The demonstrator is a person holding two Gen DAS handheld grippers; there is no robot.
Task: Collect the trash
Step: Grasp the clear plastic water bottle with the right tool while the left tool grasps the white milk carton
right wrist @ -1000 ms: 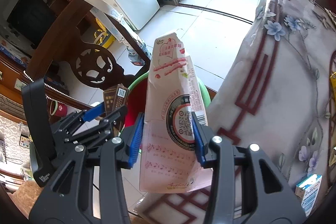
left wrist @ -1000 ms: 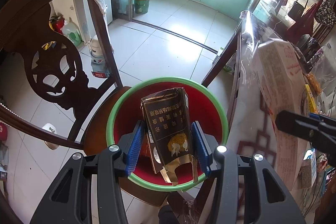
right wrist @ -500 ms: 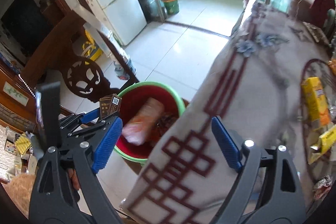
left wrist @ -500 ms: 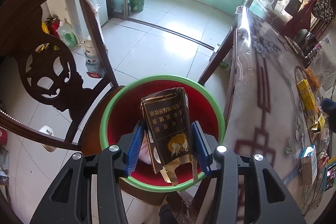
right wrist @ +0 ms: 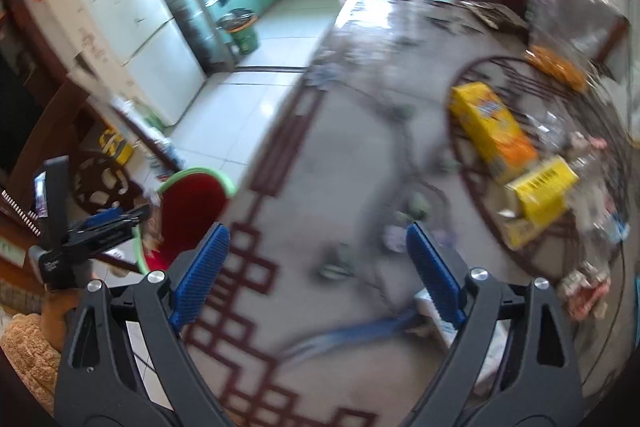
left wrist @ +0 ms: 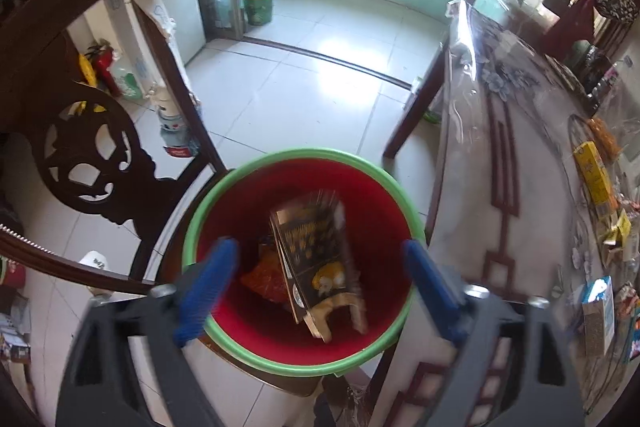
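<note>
The left tongs [left wrist: 320, 275] are spreading apart, their ribbed blue pads clear of everything, directly above a round red plastic bucket with a green rim [left wrist: 256, 163]. A flattened dark brown and gold cardboard packet [left wrist: 320, 259], motion-blurred, is loose inside the bucket, touching neither pad. Beside it in the bucket lies an orange wrapper [left wrist: 264, 279], partly hidden by the packet. The bucket's near rim is cut off behind the tongs' grey arms.

The right tongs [right wrist: 320, 275] are also widening and hold nothing. They hang over a table with a glossy grey cloth patterned in dark red lines [right wrist: 320, 147], right of the bucket. This view is badly smeared. A yellow and orange carton [right wrist: 492, 127] and a smaller yellow box [right wrist: 544, 187] lie on the table beyond the bucket; other litter near them is too blurred to identify.
</note>
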